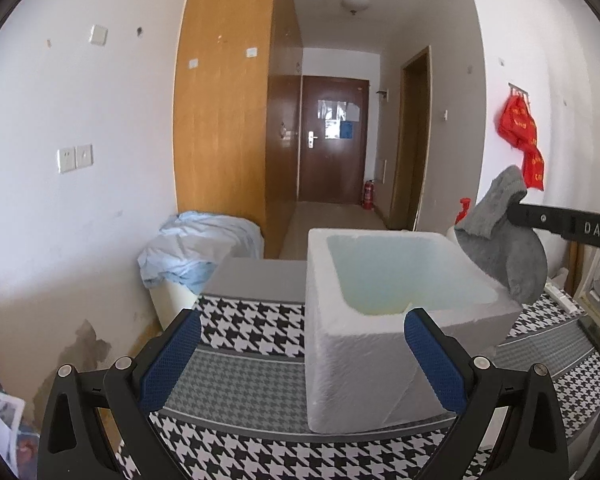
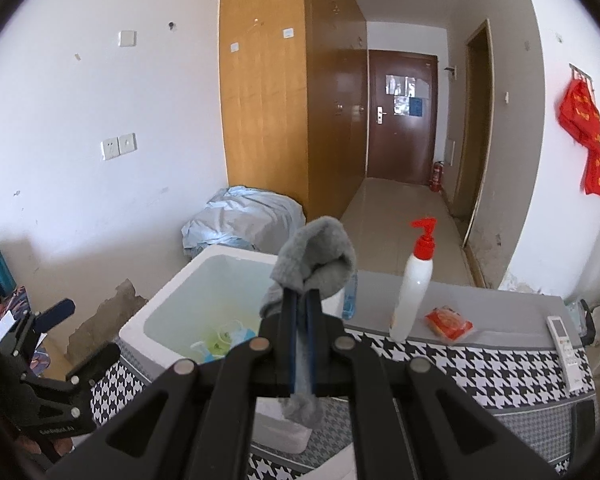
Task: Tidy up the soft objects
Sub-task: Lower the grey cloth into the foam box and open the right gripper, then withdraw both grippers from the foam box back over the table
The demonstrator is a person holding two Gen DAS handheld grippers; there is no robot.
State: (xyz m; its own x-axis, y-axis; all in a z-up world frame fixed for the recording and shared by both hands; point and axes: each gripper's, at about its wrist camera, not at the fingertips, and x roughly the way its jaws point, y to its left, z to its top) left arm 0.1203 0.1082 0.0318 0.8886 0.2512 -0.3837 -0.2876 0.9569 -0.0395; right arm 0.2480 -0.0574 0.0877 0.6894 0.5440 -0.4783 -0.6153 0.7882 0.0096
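Note:
A white foam box stands on the houndstooth table cover. My left gripper is open and empty, its blue pads either side of the box's near left corner. My right gripper is shut on a grey sock, holding it above the right rim of the foam box. The sock also shows in the left wrist view, hanging over the box's right edge. Small pale items lie at the box bottom.
A white pump bottle with a red top, a red packet and a white remote lie on the table to the right. A blue sheet heap sits by the wall. A wooden wardrobe stands behind.

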